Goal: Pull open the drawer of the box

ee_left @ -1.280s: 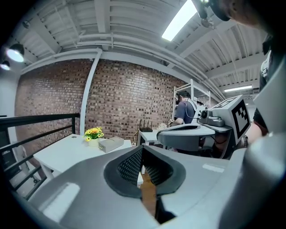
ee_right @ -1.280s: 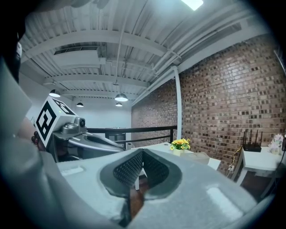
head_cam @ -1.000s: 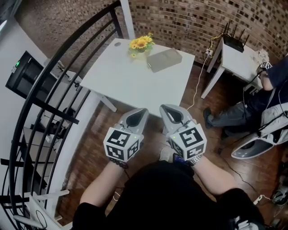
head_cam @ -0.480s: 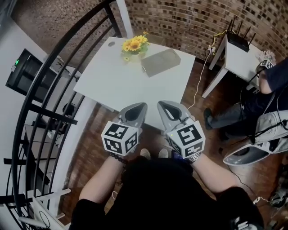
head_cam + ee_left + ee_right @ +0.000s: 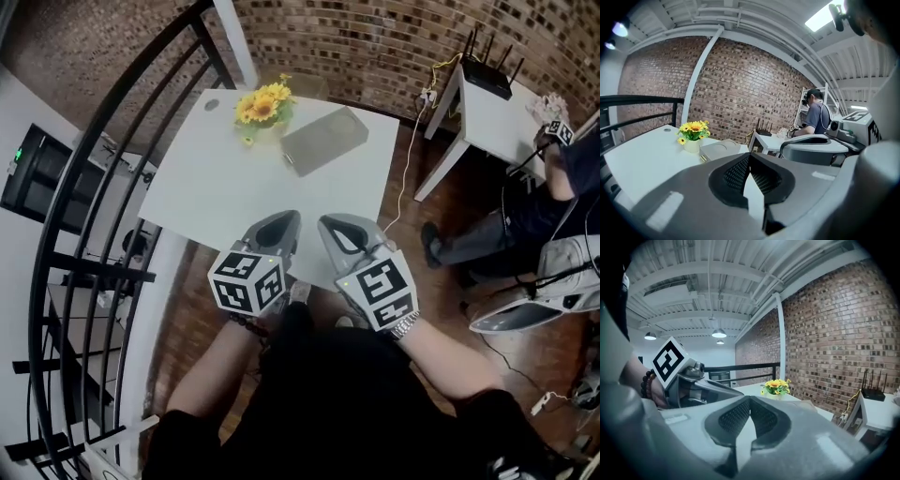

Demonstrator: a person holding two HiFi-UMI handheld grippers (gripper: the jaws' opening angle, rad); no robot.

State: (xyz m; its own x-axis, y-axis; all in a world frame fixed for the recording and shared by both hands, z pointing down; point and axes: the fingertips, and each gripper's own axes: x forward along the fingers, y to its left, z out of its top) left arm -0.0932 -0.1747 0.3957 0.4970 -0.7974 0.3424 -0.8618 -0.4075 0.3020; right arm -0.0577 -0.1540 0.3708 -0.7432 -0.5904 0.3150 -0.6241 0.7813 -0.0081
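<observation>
Left gripper (image 5: 285, 217): jaws pressed together, nothing between them; held above the near table edge.
Right gripper (image 5: 329, 223): jaws pressed together, empty; just beside the left.
Box (image 5: 323, 141): grey, on the far side of the white table (image 5: 225, 192), beside the sunflower pot (image 5: 260, 110); well apart from both grippers.
Progress: none judged; drawer appears shut, untouched.
Remaining: reach, grip, pull.

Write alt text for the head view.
The left gripper and right gripper, both shut and empty, hover side by side at the near edge of a white table. A grey box and yellow flowers sit at its far side.
</observation>
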